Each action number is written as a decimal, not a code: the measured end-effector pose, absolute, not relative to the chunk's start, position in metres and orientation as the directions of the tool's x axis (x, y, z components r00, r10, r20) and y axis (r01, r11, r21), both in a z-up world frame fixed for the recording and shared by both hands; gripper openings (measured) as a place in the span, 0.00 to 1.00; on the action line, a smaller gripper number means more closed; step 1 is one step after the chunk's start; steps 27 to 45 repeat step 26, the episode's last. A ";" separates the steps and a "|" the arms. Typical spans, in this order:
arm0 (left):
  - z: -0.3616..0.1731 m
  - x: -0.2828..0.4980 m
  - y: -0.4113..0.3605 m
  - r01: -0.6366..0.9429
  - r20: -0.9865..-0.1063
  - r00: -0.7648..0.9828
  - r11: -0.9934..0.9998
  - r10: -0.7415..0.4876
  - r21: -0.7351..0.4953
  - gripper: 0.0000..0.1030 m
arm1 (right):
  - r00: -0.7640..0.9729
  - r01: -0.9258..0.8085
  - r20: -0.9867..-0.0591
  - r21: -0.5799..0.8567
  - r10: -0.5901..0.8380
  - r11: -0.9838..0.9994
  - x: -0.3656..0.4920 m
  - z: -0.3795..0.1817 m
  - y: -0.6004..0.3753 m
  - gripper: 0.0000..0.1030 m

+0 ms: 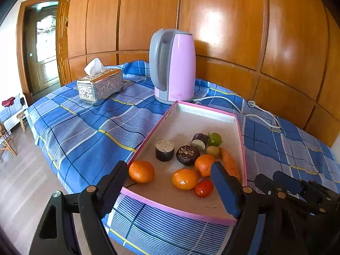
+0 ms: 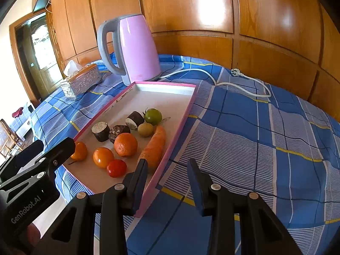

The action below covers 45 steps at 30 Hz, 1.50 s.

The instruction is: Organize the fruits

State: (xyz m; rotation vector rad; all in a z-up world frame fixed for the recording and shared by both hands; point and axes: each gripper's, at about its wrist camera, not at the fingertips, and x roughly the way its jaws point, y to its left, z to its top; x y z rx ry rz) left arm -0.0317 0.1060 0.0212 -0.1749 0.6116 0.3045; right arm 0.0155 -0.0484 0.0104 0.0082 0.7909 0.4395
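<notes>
Left gripper [image 1: 170,182] gaping around near tray [image 1: 182,211] rim, oranges [image 1: 184,179] just beyond

You get bright daylight from the doorway [image 1: 45,48] at the left of the frame. Glare blooms on the wood panelling [image 1: 214,21] at upper centre. Fisheye bending curves the edges, corners go black, focus stays sharp.

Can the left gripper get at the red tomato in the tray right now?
Probably yes. The left gripper is open and empty over the tray's near edge, and the red tomato lies just inside its right finger, uncovered, though an orange crowds it.
</notes>
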 end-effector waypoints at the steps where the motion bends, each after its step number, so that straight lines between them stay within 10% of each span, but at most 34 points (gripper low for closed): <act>1: 0.022 -0.031 0.106 -0.333 -0.588 0.775 0.940 0.230 -0.071 0.80 | 0.618 -0.379 -0.685 0.169 0.385 0.910 0.016 0.010 -0.049 0.38; 45: 0.028 -0.034 0.108 -0.351 -0.560 0.789 0.933 0.252 -0.074 0.83 | 0.614 -0.385 -0.690 0.161 0.383 0.909 0.014 0.009 -0.047 0.38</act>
